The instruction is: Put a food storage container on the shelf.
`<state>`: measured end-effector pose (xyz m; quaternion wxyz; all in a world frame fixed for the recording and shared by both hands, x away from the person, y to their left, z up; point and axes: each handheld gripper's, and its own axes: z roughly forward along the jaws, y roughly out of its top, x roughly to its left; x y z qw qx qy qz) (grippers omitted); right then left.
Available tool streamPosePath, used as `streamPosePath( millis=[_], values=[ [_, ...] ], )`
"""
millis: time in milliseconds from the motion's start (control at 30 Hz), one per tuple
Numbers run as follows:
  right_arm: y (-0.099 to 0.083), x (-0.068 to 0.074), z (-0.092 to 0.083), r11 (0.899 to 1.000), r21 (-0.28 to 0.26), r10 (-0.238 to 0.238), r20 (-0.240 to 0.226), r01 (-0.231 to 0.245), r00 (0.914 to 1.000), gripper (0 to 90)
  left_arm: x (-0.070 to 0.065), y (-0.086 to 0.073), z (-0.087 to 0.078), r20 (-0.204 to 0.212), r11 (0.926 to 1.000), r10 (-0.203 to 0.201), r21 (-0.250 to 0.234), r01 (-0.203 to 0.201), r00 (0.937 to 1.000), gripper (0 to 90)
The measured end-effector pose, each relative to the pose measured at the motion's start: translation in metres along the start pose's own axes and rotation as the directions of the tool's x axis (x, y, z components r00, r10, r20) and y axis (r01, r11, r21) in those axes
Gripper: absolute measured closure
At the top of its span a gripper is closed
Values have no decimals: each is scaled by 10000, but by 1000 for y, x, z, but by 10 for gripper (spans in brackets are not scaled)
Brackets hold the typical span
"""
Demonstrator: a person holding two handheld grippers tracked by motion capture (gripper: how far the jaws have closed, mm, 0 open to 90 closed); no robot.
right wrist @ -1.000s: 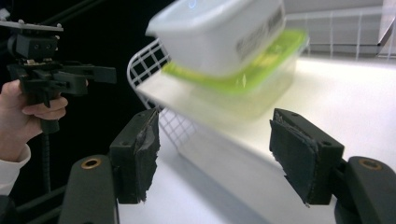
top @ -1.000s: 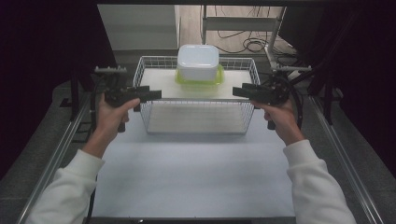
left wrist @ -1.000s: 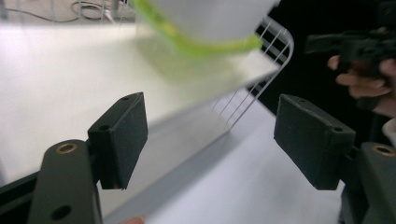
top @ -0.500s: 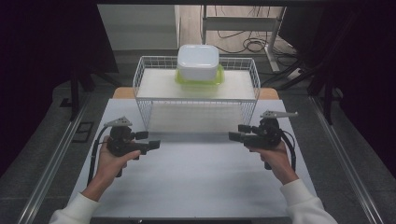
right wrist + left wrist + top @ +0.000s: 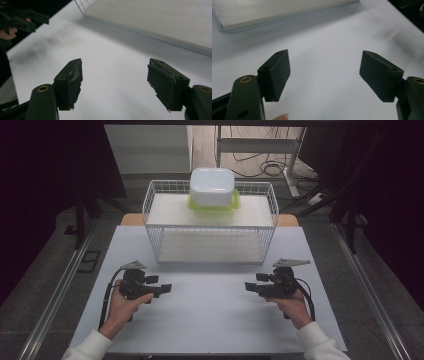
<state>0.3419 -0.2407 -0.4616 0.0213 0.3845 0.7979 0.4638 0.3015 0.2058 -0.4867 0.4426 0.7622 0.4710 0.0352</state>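
Observation:
A white wire basket (image 5: 155, 227) stands at the back middle of the white table (image 5: 210, 320). On its upper shelf sits a white lidded container (image 5: 211, 185) over a yellow-green base (image 5: 235, 204). My left gripper (image 5: 167, 288) hovers low over the table's front left, pointing right; its jaws stand wide apart with nothing between them (image 5: 324, 72). My right gripper (image 5: 248, 287) mirrors it at the front right, pointing left. Its jaws have just been opening and hold nothing (image 5: 115, 75). The basket's base (image 5: 155, 22) lies ahead of the right gripper.
Metal rails (image 5: 60, 290) run along both sides of the table. Cables (image 5: 260, 167) and a desk frame lie on the floor behind the basket. Dark space surrounds the table at left and right.
Both hands have come down and back from beside the basket to low over the front of the table. The basket and container have not moved.

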Motion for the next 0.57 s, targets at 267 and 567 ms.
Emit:
streamPosePath(
  millis=[267, 567],
  values=[
    [-6, -1, 4, 9992, 301, -259, 420, 246, 9988, 274, -1, -2, 7, 40, 9995, 182, 242, -183, 9998, 230],
    [-7, -9, 6, 9995, 287, -109, 537, 94, 9985, 249, 2, -1, 6, -72, 10000, 8, 81, -7, 10000, 221]
  ],
)
